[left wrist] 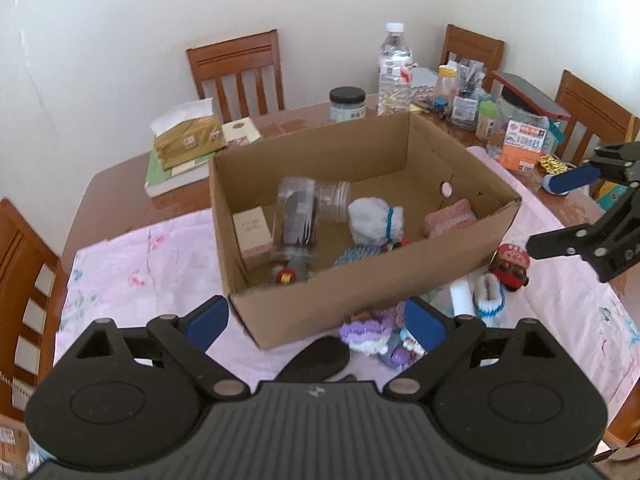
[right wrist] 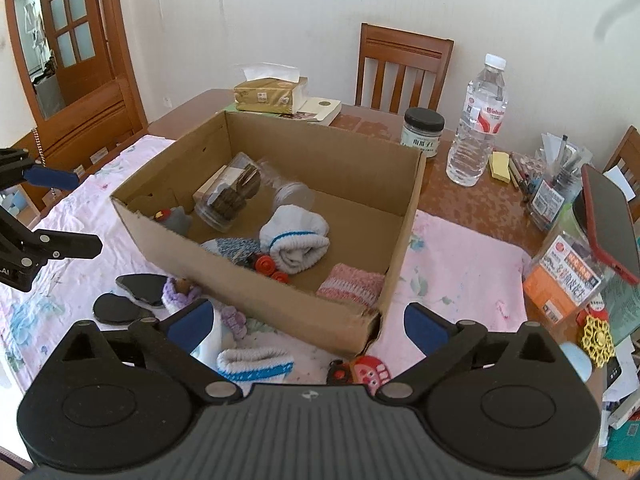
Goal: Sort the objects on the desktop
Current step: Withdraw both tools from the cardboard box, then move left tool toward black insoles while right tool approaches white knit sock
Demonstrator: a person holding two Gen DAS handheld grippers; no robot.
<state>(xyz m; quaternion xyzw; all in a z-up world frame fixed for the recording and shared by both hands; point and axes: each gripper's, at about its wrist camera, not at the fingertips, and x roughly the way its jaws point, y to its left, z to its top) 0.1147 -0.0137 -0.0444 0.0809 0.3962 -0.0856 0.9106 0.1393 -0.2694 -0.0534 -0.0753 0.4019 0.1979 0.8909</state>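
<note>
Brown cardboard box [left wrist: 360, 292] sits in the middle of the pink cloth [left wrist: 132, 264], and it already holds a clear jar [left wrist: 298, 216], a white rolled sock [left wrist: 374, 220] and a pink knit piece [left wrist: 448, 220]. More small things wait outside, just beside the near wall of the box — a red toy face [right wrist: 370, 372], a white sock with a blue stripe [right wrist: 256, 364] and a purple knit bit [right wrist: 180, 290].

Both grippers are spread wide and hold nothing. The right gripper [right wrist: 308, 324] hangs right over the red toy and the striped sock, so I think it is the nearer one for those. The sock's long side runs across, left to right. The left gripper [left wrist: 316, 320] is nearer the purple bit and the black soles [right wrist: 128, 292].

The right view shows both soles lying flat — the left view shows only one dark sole.
</note>
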